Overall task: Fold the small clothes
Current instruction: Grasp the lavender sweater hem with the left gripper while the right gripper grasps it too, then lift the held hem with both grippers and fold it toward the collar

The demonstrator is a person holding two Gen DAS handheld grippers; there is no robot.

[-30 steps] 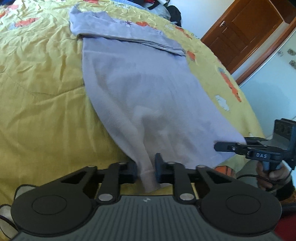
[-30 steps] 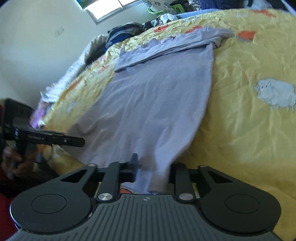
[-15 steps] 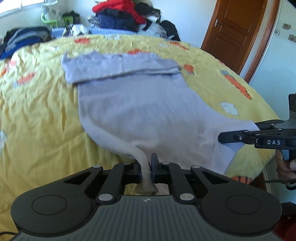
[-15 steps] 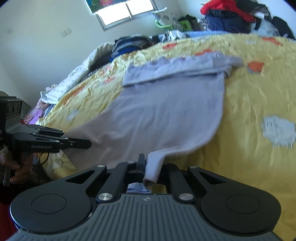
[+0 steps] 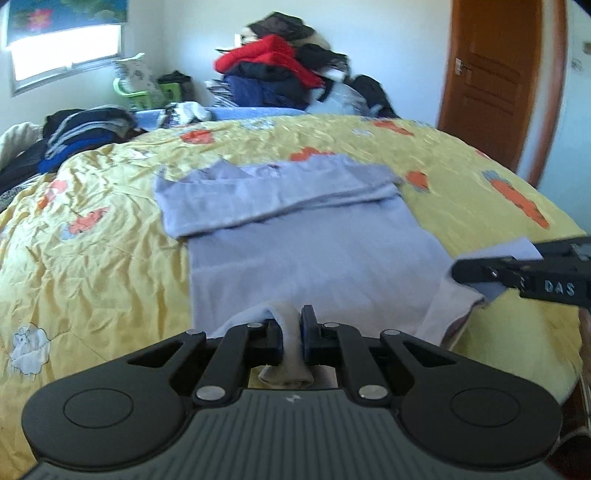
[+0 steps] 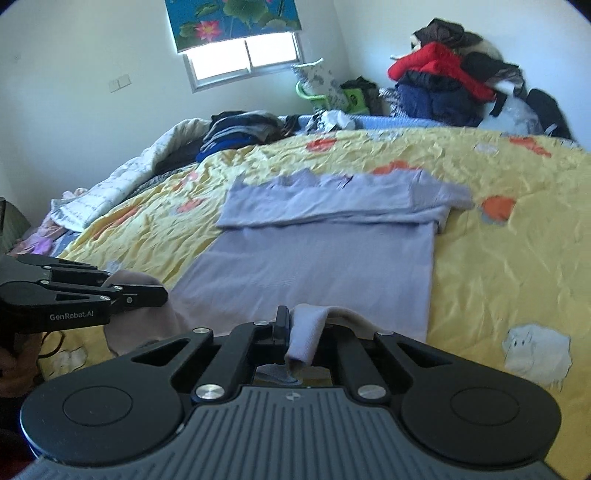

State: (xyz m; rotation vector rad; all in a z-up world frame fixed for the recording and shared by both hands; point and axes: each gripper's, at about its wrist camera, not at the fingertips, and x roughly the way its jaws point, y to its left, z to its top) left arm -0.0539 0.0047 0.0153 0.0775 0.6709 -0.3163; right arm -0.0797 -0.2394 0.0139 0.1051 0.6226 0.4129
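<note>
A soft lilac shirt point(image 5: 314, 243) lies flat on the wrinkled yellow bedspread point(image 5: 92, 277), its sleeves folded across the far end in a straight band. The left gripper point(image 5: 291, 339) is clenched on one near hem corner, the right gripper point(image 6: 303, 332) on the other; each pinched corner droops in a limp roll. Both views are soft with blur, and the heaped clothes point(image 6: 447, 85) behind are hard to make out.

We see a pale lavender shirt point(image 5: 310, 251) on a yellow bedspread point(image 5: 92, 266) printed with orange shapes and white sheep. Our grippers are black. Behind, a red and navy clothes pile point(image 6: 443, 81), a brown door point(image 5: 487, 81), a lotus-patterned blue blind point(image 6: 232, 18).
</note>
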